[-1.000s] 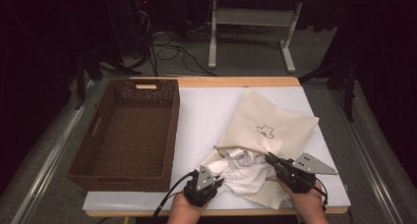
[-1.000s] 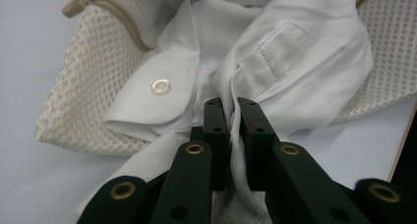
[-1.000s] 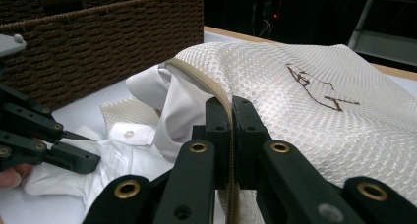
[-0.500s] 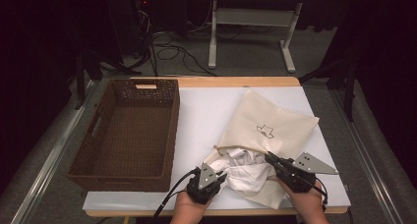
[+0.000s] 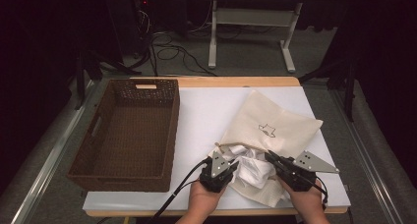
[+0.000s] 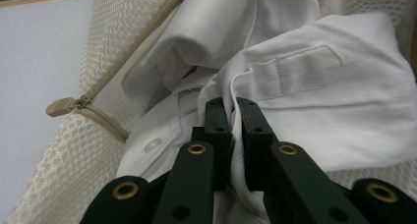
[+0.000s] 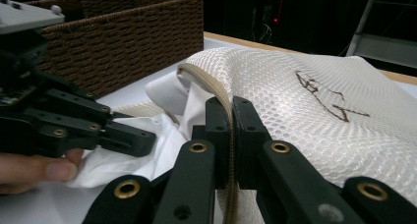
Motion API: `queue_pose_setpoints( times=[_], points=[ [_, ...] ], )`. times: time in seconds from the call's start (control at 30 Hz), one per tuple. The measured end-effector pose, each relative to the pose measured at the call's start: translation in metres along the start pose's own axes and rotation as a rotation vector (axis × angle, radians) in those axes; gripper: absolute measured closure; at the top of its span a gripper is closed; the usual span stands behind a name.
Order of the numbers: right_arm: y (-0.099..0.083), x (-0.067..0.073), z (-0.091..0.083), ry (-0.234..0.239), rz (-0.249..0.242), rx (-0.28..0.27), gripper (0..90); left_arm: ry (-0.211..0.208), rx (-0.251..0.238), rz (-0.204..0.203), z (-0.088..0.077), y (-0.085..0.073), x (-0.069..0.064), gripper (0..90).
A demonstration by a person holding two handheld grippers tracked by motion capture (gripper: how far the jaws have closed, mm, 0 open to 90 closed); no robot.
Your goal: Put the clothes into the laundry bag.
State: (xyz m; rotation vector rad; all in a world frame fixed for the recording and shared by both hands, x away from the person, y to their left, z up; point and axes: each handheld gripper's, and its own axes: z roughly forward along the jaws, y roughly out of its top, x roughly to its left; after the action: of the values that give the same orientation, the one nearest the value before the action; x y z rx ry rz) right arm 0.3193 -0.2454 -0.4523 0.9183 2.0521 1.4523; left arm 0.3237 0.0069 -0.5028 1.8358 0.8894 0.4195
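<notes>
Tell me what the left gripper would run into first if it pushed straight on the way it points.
Most likely more of the white shirt it already pinches, bunched in the mesh bag's mouth; the left gripper has no free gap ahead.

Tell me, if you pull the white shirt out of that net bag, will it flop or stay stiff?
Probably floppy: the white shirt lies crumpled in soft folds inside the mesh bag. It is likely light, since the left gripper pinches just a thin hem. It might snag on the zipper at the bag's opening, whose edge the right gripper clamps.
</notes>
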Motion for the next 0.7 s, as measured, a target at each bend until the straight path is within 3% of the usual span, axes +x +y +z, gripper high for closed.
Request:
queue_pose_setpoints(
  times=[0.13,0.37,0.7],
  points=[
    [0.000,-0.001,0.001,-0.003,0.002,-0.003,88.7,-0.001,-0.013,-0.010,0.012,0.003,-0.002,84.2],
    [0.000,-0.001,0.004,0.002,0.003,0.000,88.7,-0.015,-0.010,-0.016,0.017,0.000,-0.009,84.2],
    [0.002,0.002,0.003,0.017,-0.001,-0.007,88.6,0.022,-0.020,-0.016,0.039,0.014,-0.010,83.6]
  ],
)
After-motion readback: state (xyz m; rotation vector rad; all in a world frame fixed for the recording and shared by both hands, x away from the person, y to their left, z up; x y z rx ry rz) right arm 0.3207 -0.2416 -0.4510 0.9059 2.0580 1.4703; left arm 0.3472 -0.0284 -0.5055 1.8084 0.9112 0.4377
